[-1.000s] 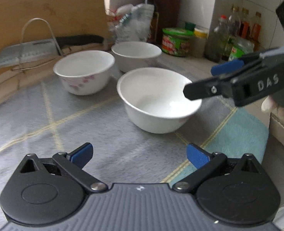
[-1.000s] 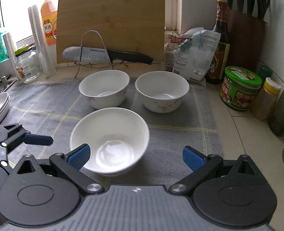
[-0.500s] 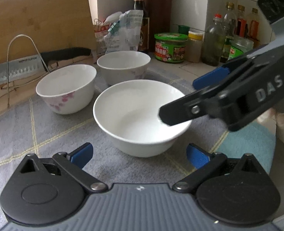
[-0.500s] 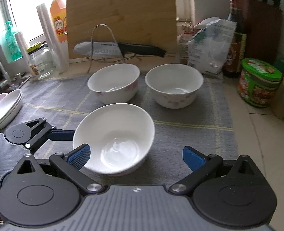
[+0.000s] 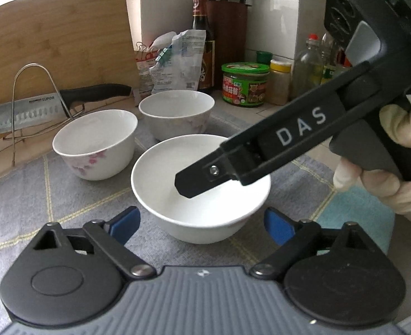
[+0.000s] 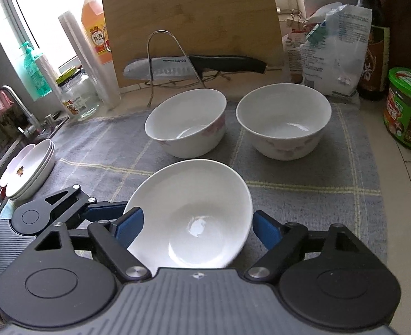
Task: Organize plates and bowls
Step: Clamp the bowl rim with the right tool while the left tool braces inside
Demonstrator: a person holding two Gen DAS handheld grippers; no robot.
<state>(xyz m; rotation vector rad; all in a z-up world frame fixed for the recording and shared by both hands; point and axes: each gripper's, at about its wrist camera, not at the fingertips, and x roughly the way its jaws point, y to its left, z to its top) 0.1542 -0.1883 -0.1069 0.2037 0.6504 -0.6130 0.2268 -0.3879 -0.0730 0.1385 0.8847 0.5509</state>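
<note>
A plain white bowl (image 5: 199,189) stands on the grey mat (image 5: 65,195), nearest both grippers. My left gripper (image 5: 202,224) has its blue pads on either side of the bowl's lower wall, with a gap at each pad, and its jaws are closing. My right gripper (image 6: 198,226) also has the bowl (image 6: 194,212) between its pads. Its jaws are closing too, and I see no firm press. The bowl looks tilted in the right wrist view. One black finger (image 5: 202,176) of the right gripper crosses over the bowl. Two floral bowls (image 6: 185,122) (image 6: 283,120) stand behind it.
A stack of white plates (image 6: 29,167) sits at the mat's left edge by the sink. Behind the bowls are a knife on a wire rack (image 6: 177,64) and a wooden board (image 6: 191,14). Jars, bottles and a bag (image 6: 333,50) crowd the right. A hand (image 5: 395,189) holds the right gripper.
Both grippers have closed in on the plain bowl and their jaws have narrowed. The right gripper's finger now lies over the bowl in the left wrist view.
</note>
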